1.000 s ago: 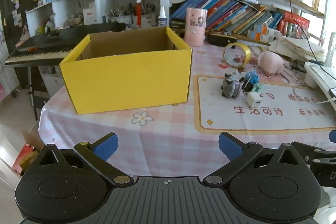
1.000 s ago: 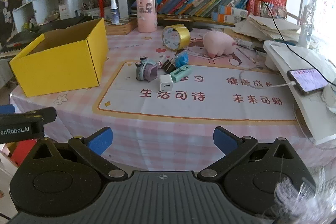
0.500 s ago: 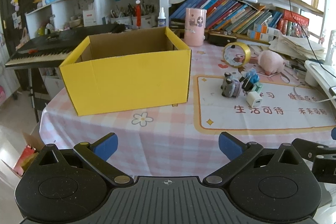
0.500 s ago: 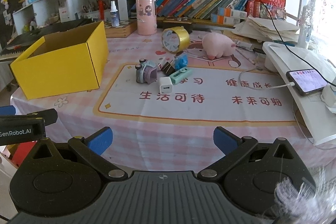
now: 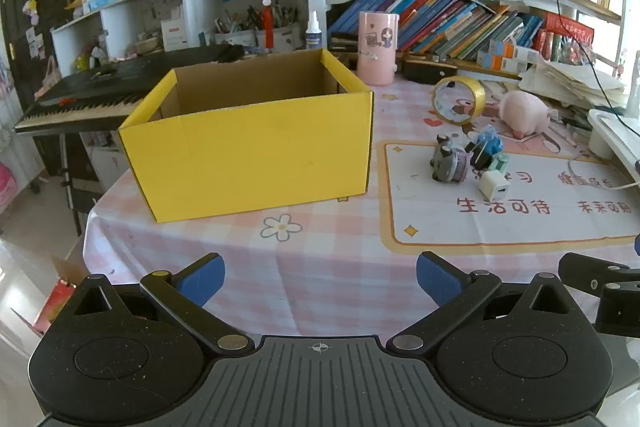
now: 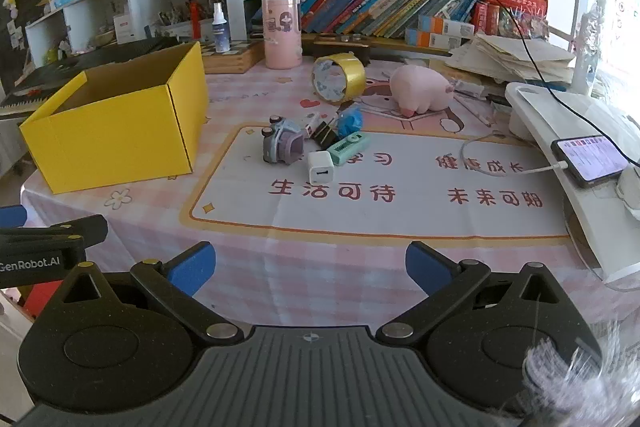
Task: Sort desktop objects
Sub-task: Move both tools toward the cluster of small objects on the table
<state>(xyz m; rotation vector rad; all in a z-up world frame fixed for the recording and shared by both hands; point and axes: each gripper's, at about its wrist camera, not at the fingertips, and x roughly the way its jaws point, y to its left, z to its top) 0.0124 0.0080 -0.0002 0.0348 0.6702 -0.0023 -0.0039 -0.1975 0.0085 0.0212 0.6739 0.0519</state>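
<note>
Two handheld grippers hover at the near edge of a cluttered table [image 6: 360,267], fingers spread wide and empty on both the left gripper [image 5: 320,279] and the right gripper [image 6: 308,267]. An open yellow box [image 5: 256,155] stands on the left, apparently the bin for sorting. To its right, bunched on the printed mat [image 6: 400,211], lie a toy camera [image 6: 282,146], white charger [image 6: 321,167], binder clip [image 6: 326,134] and teal stapler [image 6: 347,148]; tape roll [image 6: 339,78] and pink plush pig [image 6: 420,91] sit farther back.
</note>
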